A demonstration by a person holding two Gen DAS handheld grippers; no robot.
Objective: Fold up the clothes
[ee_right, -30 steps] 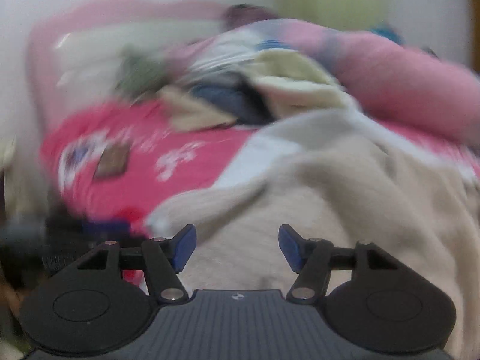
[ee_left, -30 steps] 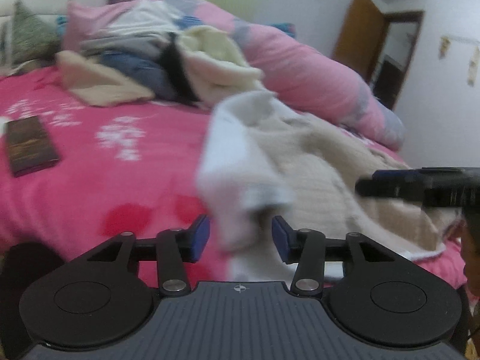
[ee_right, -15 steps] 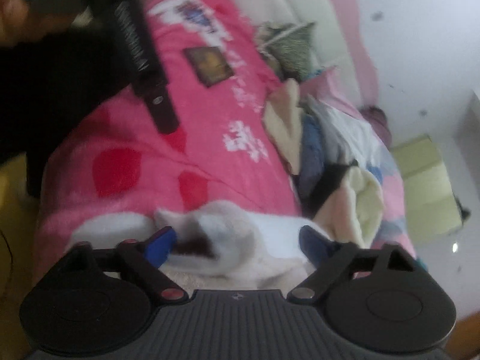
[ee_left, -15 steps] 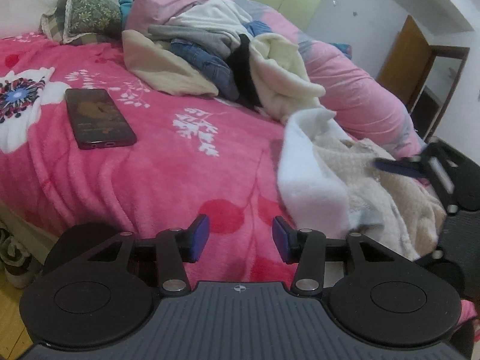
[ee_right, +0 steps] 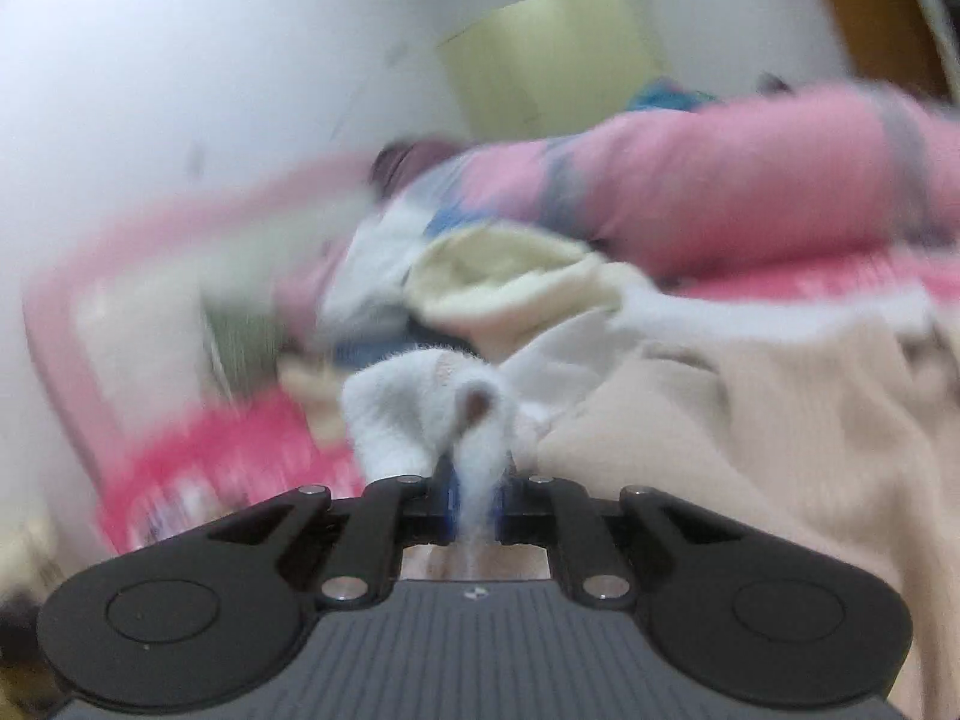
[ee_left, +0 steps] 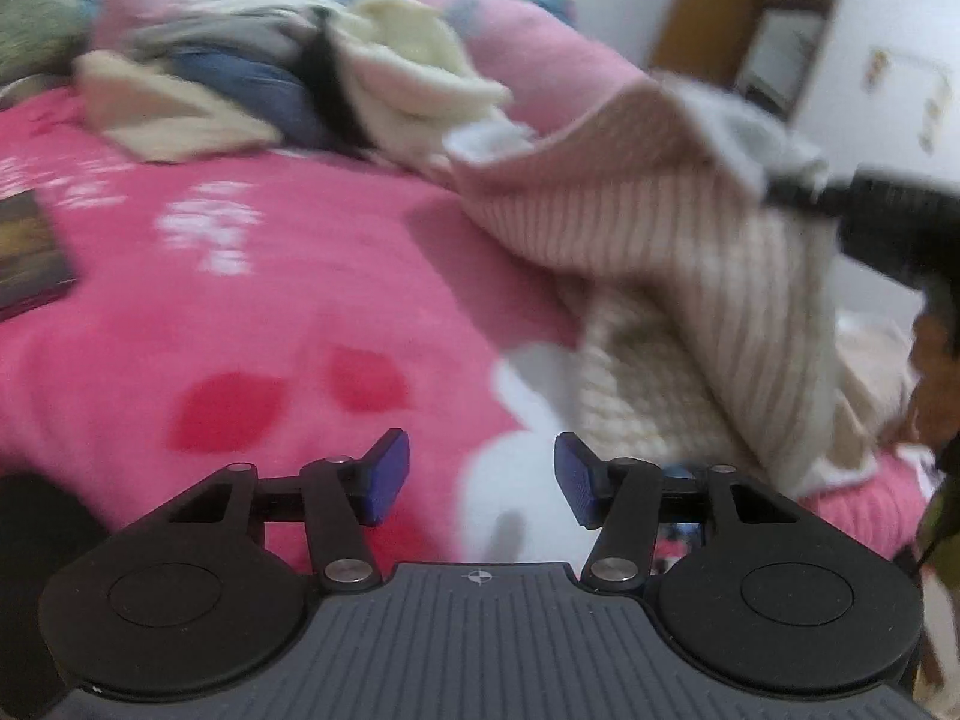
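While my right gripper [ee_right: 477, 501] pinches white fleecy edge of beige ribbed fleece-lined garment [ee_left: 690, 240], lifted at right over pink bedspread [ee_left: 270, 300], left gripper [ee_left: 480, 477] gapes empty. Soft, floppy, light; I'd grip opposite hem.

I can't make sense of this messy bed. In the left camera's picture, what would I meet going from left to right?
Phone → clothes pile → ribbed beige sweater → the other tongs, gripping the sweater's edge.
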